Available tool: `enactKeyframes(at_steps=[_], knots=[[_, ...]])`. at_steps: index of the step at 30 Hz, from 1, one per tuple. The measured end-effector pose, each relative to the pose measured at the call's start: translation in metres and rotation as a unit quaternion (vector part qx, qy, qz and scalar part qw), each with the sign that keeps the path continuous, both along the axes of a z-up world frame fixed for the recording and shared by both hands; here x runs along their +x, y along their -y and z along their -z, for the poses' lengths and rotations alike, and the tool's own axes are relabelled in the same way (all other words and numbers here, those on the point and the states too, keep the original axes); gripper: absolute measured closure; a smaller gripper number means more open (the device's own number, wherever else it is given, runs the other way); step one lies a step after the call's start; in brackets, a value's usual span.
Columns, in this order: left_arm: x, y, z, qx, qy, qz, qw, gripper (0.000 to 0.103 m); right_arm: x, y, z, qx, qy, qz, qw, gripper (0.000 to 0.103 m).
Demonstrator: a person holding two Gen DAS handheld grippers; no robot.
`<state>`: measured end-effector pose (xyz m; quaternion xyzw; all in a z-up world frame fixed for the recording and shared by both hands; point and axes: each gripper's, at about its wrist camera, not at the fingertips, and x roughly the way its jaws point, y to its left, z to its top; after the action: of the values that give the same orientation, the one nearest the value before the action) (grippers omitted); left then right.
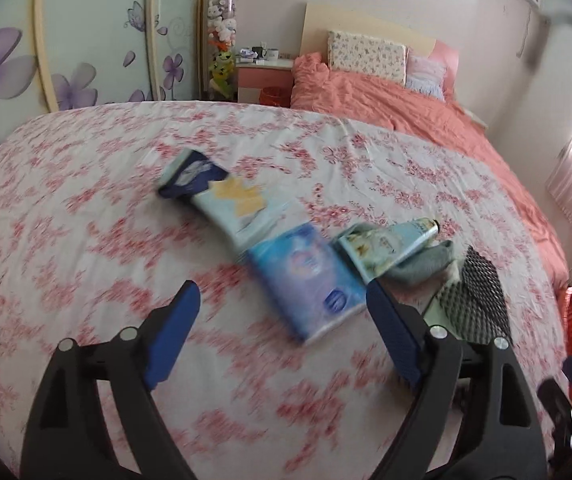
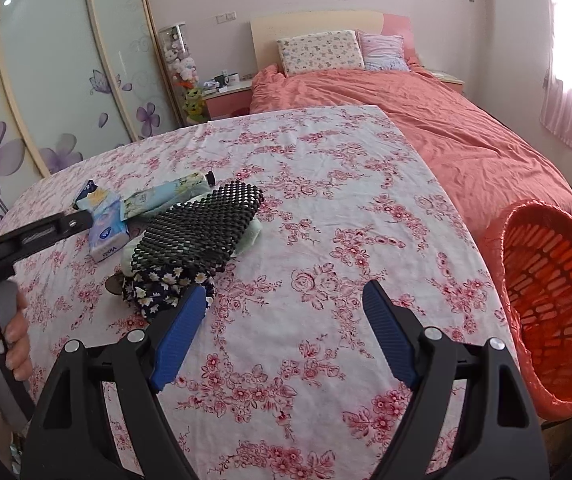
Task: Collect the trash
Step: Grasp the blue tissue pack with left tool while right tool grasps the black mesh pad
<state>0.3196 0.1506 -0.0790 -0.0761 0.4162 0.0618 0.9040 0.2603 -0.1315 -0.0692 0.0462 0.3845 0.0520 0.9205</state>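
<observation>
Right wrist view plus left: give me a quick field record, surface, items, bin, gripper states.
surface: table under a white cloth with red flowers
items: blue tissue pack; pale floral tube with a dark cap; black mesh mat, folded; navy daisy-print cloth
layout: all clustered together, mat lying over the cloths
bin: orange plastic basket lined with a red bag, off the table's right edge
left gripper: open, holding nothing, aimed at tissue pack
right gripper: open, holding nothing, over bare cloth
</observation>
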Motion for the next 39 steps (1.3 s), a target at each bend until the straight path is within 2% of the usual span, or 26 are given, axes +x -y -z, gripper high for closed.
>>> enactKeyframes(at_steps=[3, 12, 13, 14, 16, 22, 23, 25, 26, 27, 29, 34, 37, 39], knots=[[0.019, 0.008, 0.016, 0.002, -0.035, -0.004, 0.9994, 0.031, 0.000, 0.002, 0.000, -0.001, -0.001, 0.003, 1.000, 0.023], [0.030, 0.002, 0.026, -0.035, -0.036, -0.028, 0.9983, 0.030, 0.006, -0.002, 0.003, 0.019, -0.011, 0.005, 1.000, 0.023], [0.031, 0.003, 0.026, -0.032, -0.035, -0.026, 0.9985, 0.034, 0.007, -0.004, 0.003, 0.020, -0.011, 0.004, 1.000, 0.023], [0.031, 0.004, 0.026, -0.031, -0.032, -0.020, 0.9988, 0.042, 0.008, -0.008, 0.003, 0.022, -0.010, 0.002, 1.000, 0.023], [0.030, 0.005, 0.024, -0.038, -0.031, -0.003, 0.9988, 0.053, 0.012, -0.014, 0.001, 0.024, -0.007, -0.003, 1.000, 0.023], [0.002, -0.011, 0.021, -0.038, -0.036, 0.044, 0.9977, 0.064, 0.036, -0.027, 0.004, 0.033, -0.016, -0.007, 0.999, 0.036], [-0.004, -0.016, 0.020, -0.040, -0.038, 0.049, 0.9973, 0.064, 0.042, -0.029, 0.007, 0.035, -0.023, -0.005, 0.999, 0.037], [-0.014, -0.026, 0.020, -0.043, -0.041, 0.055, 0.9967, 0.063, 0.052, -0.031, 0.015, 0.034, -0.041, -0.007, 0.999, 0.047], [-0.018, -0.030, 0.019, -0.041, -0.041, 0.056, 0.9967, 0.063, 0.054, -0.032, 0.019, 0.032, -0.050, -0.010, 0.998, 0.063], [-0.020, -0.033, 0.019, -0.038, -0.041, 0.056, 0.9969, 0.063, 0.057, -0.033, 0.023, 0.033, -0.060, -0.014, 0.998, 0.084], [-0.023, -0.036, 0.018, -0.034, -0.039, 0.054, 0.9972, 0.061, 0.054, -0.029, 0.026, 0.032, -0.059, -0.009, 0.998, 0.096], [-0.021, -0.035, 0.021, -0.032, -0.041, 0.045, 0.9976, 0.045, 0.047, -0.002, 0.021, 0.034, -0.046, 0.032, 0.998, 0.098], [-0.019, -0.032, 0.023, -0.027, -0.040, 0.038, 0.9981, 0.037, 0.046, 0.019, 0.020, 0.009, -0.046, 0.080, 0.996, 0.098], [-0.018, -0.030, 0.023, -0.021, -0.040, 0.034, 0.9984, 0.036, 0.046, 0.029, 0.020, 0.012, -0.046, 0.082, 0.996, 0.098]])
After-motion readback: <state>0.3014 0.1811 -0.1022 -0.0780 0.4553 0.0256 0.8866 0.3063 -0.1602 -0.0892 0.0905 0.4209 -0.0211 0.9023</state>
